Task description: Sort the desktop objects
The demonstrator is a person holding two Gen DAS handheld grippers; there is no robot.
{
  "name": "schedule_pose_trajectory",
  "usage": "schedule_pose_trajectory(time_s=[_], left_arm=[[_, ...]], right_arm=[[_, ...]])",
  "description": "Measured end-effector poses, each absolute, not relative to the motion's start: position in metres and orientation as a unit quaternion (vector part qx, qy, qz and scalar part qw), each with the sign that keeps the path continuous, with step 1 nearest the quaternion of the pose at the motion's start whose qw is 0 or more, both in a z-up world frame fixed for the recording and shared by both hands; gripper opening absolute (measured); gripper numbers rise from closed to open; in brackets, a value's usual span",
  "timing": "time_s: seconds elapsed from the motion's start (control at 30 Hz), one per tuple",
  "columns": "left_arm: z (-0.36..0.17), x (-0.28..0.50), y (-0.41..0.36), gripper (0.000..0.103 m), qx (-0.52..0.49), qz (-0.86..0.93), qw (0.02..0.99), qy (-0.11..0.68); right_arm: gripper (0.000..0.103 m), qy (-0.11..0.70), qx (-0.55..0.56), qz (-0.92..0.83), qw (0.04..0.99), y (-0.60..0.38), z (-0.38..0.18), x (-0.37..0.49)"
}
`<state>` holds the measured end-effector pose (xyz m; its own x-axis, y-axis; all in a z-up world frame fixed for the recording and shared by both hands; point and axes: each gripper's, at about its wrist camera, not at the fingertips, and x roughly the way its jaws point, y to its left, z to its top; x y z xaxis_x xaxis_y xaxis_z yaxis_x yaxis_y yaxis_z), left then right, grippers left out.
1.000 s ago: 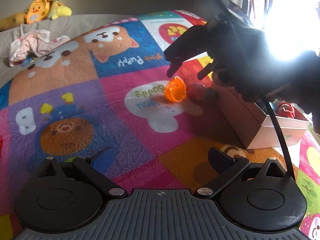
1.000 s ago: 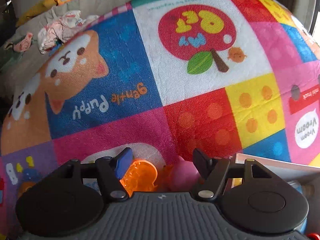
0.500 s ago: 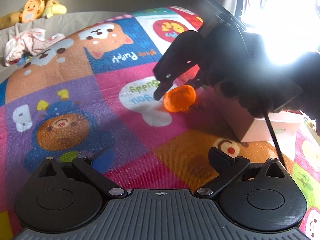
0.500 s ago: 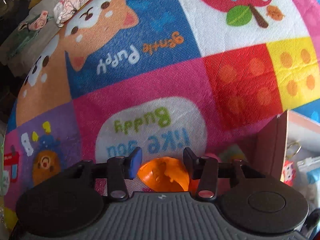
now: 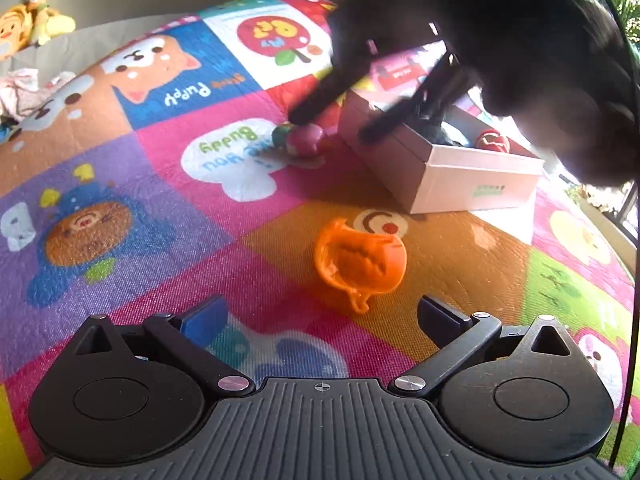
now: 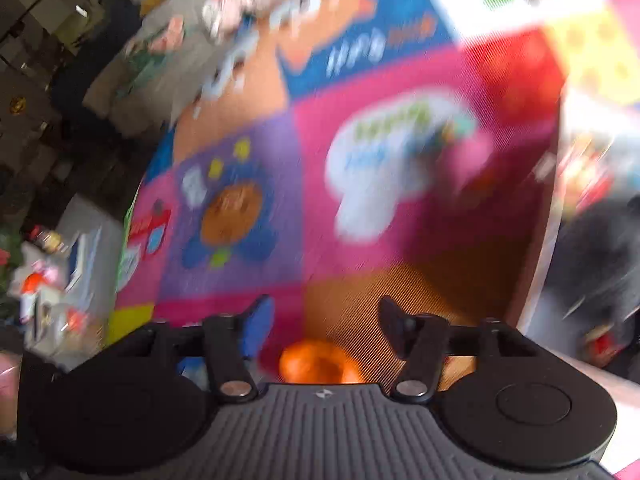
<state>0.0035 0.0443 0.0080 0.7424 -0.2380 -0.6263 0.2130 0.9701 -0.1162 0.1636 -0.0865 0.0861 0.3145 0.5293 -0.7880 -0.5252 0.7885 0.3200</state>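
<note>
An orange plastic shell [image 5: 360, 262] lies on the colourful play mat [image 5: 140, 184], just beyond my open, empty left gripper [image 5: 320, 316]. A pink ball toy [image 5: 306, 139] with a green piece beside it lies further off, next to a white-and-brown cardboard box [image 5: 444, 168]. My right gripper [image 5: 340, 124] hangs blurred above the box edge and the pink toy, jaws apart. In the blurred right wrist view the right gripper [image 6: 326, 320] is open, the orange shell [image 6: 316, 362] shows low between its fingers, and the pink toy [image 6: 468, 160] lies ahead.
The box holds a red toy [image 5: 494, 141] and other small items. Plush toys [image 5: 28, 26] and crumpled cloth [image 5: 20, 88] lie at the mat's far left edge. A bright window is at the right. Clutter stands beside the mat [image 6: 60, 280].
The orange shell was between the right gripper's fingers by the box; it now lies free on the mat close to my left gripper. The right gripper has opened and swung up over the box.
</note>
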Motion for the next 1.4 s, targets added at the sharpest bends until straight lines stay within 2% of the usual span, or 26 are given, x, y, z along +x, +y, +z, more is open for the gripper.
schedule_pose_trajectory(time_s=[0.2, 0.27, 0.33, 0.43, 0.47, 0.5, 0.53, 0.8, 1.0, 1.27, 1.4], left_arm=[[0.007, 0.003, 0.041, 0.103, -0.01, -0.117, 0.935, 0.336], [0.007, 0.003, 0.045, 0.103, -0.022, -0.11, 0.936, 0.334], [0.007, 0.003, 0.049, 0.103, -0.038, -0.111, 0.935, 0.335], [0.007, 0.004, 0.052, 0.103, -0.049, -0.116, 0.934, 0.333], [0.007, 0.004, 0.053, 0.103, -0.05, -0.119, 0.934, 0.333], [0.008, 0.004, 0.053, 0.103, -0.051, -0.12, 0.934, 0.333], [0.008, 0.004, 0.053, 0.103, -0.052, -0.12, 0.934, 0.333], [0.008, 0.002, 0.046, 0.103, -0.027, -0.102, 0.936, 0.336], [0.008, -0.004, 0.032, 0.103, 0.013, -0.094, 0.934, 0.343], [0.003, 0.009, -0.005, 0.103, 0.045, -0.13, 0.925, 0.354], [0.004, 0.024, -0.025, 0.103, 0.053, -0.139, 0.921, 0.359]], right_arm=[[0.078, 0.42, -0.135, 0.227, 0.868, -0.036, 0.068, 0.232], [0.078, 0.432, -0.161, 0.21, 0.862, -0.015, 0.05, 0.251], [0.072, 0.462, -0.174, 0.202, 0.846, 0.002, 0.034, 0.261], [0.065, 0.442, -0.218, 0.19, 0.849, 0.009, 0.029, 0.251], [0.059, 0.433, -0.231, 0.191, 0.85, 0.009, 0.031, 0.245], [0.05, 0.432, -0.237, 0.194, 0.848, 0.007, 0.032, 0.239], [0.046, 0.435, -0.236, 0.199, 0.846, 0.003, 0.035, 0.232], [0.044, 0.454, -0.204, 0.282, 0.82, -0.043, 0.042, 0.146], [0.044, 0.415, -0.146, 0.303, 0.845, -0.11, 0.059, 0.079], [0.044, 0.381, -0.112, 0.19, 0.898, -0.214, 0.037, 0.027], [0.046, 0.372, -0.056, 0.17, 0.911, -0.251, 0.025, 0.009]])
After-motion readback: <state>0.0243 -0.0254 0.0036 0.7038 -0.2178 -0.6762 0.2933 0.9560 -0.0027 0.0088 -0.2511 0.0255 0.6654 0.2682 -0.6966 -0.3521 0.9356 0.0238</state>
